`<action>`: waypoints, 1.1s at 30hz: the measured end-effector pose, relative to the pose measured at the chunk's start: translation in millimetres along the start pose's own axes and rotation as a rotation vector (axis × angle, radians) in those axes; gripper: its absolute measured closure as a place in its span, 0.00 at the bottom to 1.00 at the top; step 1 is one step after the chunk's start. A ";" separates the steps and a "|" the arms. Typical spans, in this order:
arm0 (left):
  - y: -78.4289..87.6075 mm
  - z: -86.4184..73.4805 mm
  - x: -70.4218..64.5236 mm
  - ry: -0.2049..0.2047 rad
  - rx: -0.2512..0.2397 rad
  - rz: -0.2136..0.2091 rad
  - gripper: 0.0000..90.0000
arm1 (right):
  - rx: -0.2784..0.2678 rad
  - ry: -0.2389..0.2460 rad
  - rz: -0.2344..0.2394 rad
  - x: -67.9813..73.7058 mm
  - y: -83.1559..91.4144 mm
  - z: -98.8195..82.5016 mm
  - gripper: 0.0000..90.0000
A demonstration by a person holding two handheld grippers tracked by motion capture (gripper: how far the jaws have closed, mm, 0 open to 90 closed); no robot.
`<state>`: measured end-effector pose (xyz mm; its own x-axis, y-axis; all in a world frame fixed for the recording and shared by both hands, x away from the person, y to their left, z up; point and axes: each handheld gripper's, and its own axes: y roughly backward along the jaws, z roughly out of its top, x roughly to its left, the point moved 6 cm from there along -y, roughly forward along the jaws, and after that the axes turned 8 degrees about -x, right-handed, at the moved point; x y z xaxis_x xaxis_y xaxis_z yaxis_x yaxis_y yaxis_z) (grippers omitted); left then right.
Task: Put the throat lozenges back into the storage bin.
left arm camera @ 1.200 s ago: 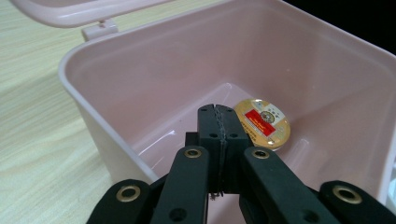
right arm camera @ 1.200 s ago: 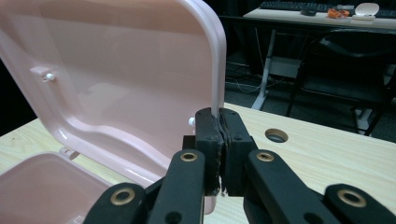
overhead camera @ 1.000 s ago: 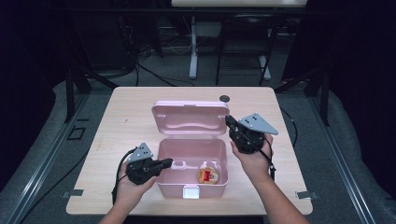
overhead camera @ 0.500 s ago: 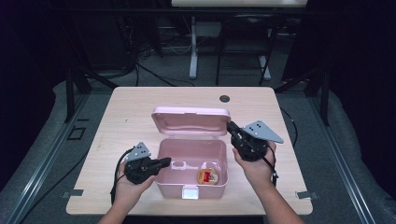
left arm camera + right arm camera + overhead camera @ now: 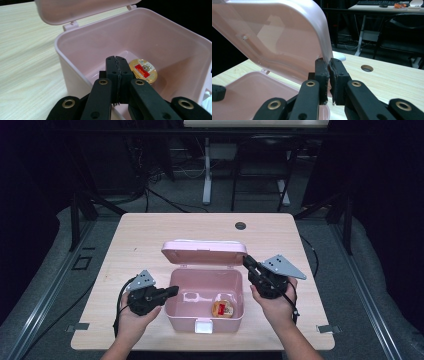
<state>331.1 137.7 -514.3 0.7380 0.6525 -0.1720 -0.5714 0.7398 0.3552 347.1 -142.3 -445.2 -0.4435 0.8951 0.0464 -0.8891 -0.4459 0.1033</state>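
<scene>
The lid (image 5: 204,252) of the pink box (image 5: 204,320) has come way down: a second ago it was tipped back and wide open, half a second ago it was lower, and now it hangs partway shut over the back of the box. The right gripper (image 5: 248,262) has swung down and forward with it, pinching the lid's right edge. Its jaws barely loosened, with the rim between them.
</scene>
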 end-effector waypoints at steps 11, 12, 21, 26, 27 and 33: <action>7.2 5.1 3.1 0.006 -0.012 0.004 1.00 | 0.020 -0.031 0.038 3.3 10.6 -5.5 0.93; 7.7 5.6 3.0 0.009 -0.015 0.003 1.00 | 0.021 -0.029 0.037 3.4 11.2 -5.9 0.93; 12.5 10.1 4.3 0.007 -0.030 0.008 1.00 | 0.032 -0.052 0.054 5.3 17.7 -11.0 0.92; 16.5 12.3 5.7 0.006 -0.029 0.009 1.00 | 0.038 -0.060 0.058 6.5 20.8 -13.8 0.92; 16.6 12.7 5.8 0.007 -0.034 0.010 1.00 | 0.038 -0.064 0.060 6.5 21.2 -14.3 0.92; 20.2 14.2 8.3 0.011 -0.041 0.015 1.00 | 0.050 -0.084 0.072 7.1 25.0 -18.4 0.92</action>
<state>330.8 155.8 -495.5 0.7253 0.6653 -0.1772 -0.5967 0.7358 0.3202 319.6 -147.1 -460.5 -0.4932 0.8588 0.1385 -0.8475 -0.5103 0.1460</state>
